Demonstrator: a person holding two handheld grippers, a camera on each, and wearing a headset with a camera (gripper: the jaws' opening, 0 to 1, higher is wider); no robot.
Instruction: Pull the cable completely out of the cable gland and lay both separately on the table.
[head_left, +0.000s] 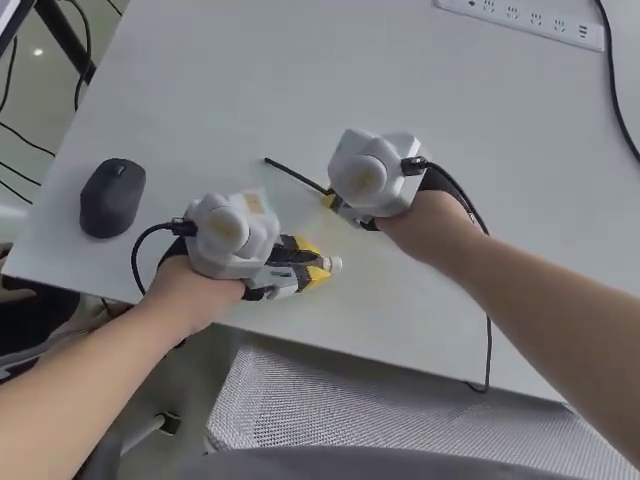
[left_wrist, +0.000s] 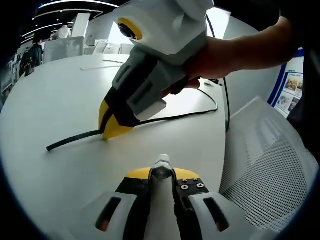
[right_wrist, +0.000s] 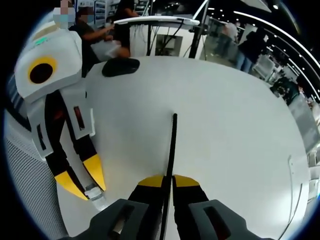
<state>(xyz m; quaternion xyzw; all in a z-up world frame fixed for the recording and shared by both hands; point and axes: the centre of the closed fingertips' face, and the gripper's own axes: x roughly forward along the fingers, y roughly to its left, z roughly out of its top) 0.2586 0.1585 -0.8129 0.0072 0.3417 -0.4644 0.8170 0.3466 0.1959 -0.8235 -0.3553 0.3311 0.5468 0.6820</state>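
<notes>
Jaws pinch gland (left_wrist: 162, 161) in left gripper (left_wrist: 161, 175), cable (right_wrist: 172, 145) in right gripper (right_wrist: 168, 180), at white table (head_left: 250, 80).

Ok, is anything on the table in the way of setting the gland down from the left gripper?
Nothing visible is. The cable gland sits in the left gripper above bare table; the cable, clamped in the right gripper, lies ahead of it, and the mouse is off to the side.

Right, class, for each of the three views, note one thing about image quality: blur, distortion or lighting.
Head view: motion blur smears the yellow jaws of the right gripper; the table is evenly lit. Left gripper view: fisheye bends the table's edge; bright glare beside the arm. Right gripper view: the cable is sharp, the background curved.
</notes>
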